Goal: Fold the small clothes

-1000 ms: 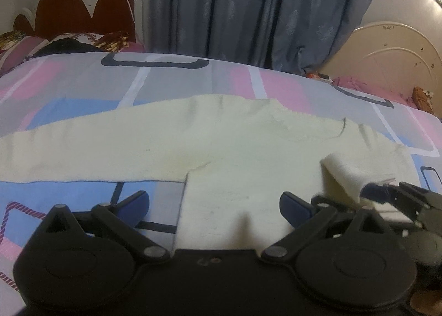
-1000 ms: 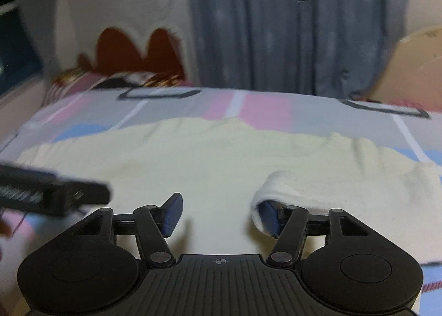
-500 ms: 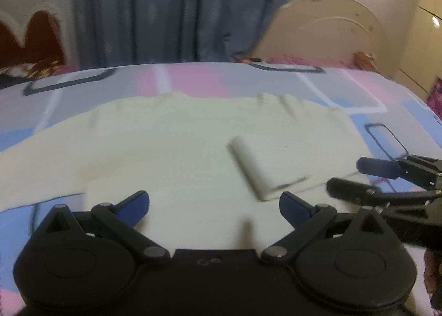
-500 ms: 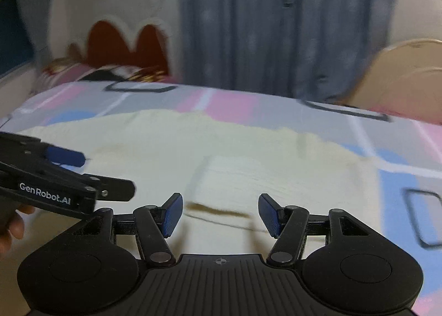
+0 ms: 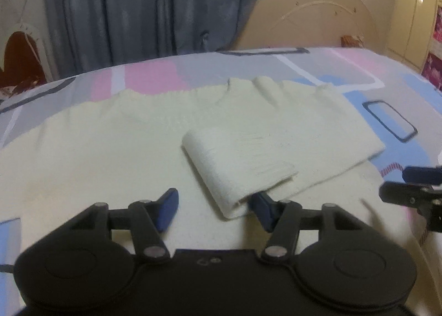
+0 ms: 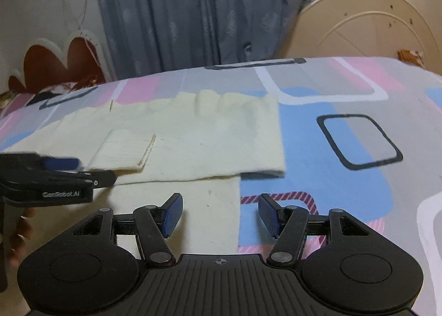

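Patterned bed (image 6: 345,100), cream sweater (image 6: 193,133) spread flat

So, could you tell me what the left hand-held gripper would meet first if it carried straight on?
Probably the folded-over sleeve cuff of the cream sweater; its near edge already lies between the closing jaws of the left hand-held gripper.

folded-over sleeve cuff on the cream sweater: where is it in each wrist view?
Left wrist: the folded sleeve cuff lies centre frame on the cream sweater, its near corner between the closing jaws of the left gripper.
Right wrist: the cuff sits left of centre, just beyond the left gripper.
Shared landmark: the blue-grey curtain.
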`<state>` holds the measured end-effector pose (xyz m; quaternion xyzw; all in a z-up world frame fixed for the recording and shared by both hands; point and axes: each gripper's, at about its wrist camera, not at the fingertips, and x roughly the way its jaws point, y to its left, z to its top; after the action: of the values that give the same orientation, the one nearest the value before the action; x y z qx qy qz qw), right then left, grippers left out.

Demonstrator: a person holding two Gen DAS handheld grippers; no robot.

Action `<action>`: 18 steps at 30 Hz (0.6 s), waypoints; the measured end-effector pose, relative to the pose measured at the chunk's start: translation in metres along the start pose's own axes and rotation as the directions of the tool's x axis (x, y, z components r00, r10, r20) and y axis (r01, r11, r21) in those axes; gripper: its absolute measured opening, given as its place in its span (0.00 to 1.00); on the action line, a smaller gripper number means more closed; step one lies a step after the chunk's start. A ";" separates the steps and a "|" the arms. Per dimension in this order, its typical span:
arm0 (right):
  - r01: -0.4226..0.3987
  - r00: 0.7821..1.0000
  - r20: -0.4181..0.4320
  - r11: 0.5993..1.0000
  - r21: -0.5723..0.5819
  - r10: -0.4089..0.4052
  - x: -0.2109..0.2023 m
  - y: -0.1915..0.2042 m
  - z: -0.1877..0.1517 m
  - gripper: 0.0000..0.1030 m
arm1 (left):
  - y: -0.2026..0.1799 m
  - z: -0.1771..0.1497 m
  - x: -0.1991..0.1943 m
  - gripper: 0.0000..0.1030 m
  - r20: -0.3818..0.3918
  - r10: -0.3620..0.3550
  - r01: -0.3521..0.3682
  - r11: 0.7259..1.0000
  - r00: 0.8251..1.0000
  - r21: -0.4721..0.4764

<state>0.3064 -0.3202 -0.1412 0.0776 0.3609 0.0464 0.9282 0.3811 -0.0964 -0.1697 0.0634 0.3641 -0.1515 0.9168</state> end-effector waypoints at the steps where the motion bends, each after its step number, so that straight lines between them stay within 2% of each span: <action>1: 0.003 1.000 0.001 1.000 -0.002 -0.003 0.001 -0.001 0.000 0.59 | 0.000 0.000 0.001 0.56 0.012 0.012 -0.012 1.000 1.000 0.005; 3: 0.011 1.000 0.000 1.000 -0.002 -0.011 0.004 -0.002 -0.001 0.59 | 0.002 0.003 -0.001 0.56 0.037 0.014 -0.014 1.000 0.999 -0.012; 5: 0.029 1.000 0.004 1.000 0.007 -0.029 0.008 -0.003 0.001 0.59 | 0.006 0.007 -0.004 0.47 0.080 0.024 -0.020 0.999 0.997 -0.045; 7: 0.066 0.998 0.009 0.998 0.019 -0.066 0.013 -0.004 0.002 0.58 | 0.015 0.012 -0.007 0.14 0.119 0.006 0.004 0.996 0.993 -0.084; 10: 0.117 0.993 0.000 0.992 0.044 -0.117 0.024 -0.008 0.006 0.58 | 0.032 0.019 -0.010 0.03 0.163 0.019 0.008 0.987 0.987 -0.160; 13: 0.125 0.992 -0.028 0.990 0.064 -0.123 0.038 -0.011 0.009 0.58 | 0.053 0.022 -0.017 0.03 0.205 0.048 0.003 0.970 0.978 -0.241; 16: 0.122 0.993 -0.018 0.989 0.079 -0.121 0.040 -0.010 0.010 0.58 | 0.074 0.024 -0.032 0.03 0.271 0.085 0.005 0.949 0.959 -0.316; 18: 0.121 0.993 -0.015 0.990 0.076 -0.120 0.043 -0.007 0.011 0.58 | 0.086 0.024 -0.037 0.03 0.284 0.112 -0.008 0.938 0.952 -0.345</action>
<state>0.3461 -0.3225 -0.1631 0.0909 0.3712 -0.0233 0.9238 0.3993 -0.0116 -0.1268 -0.1083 0.2398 -0.0659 0.9625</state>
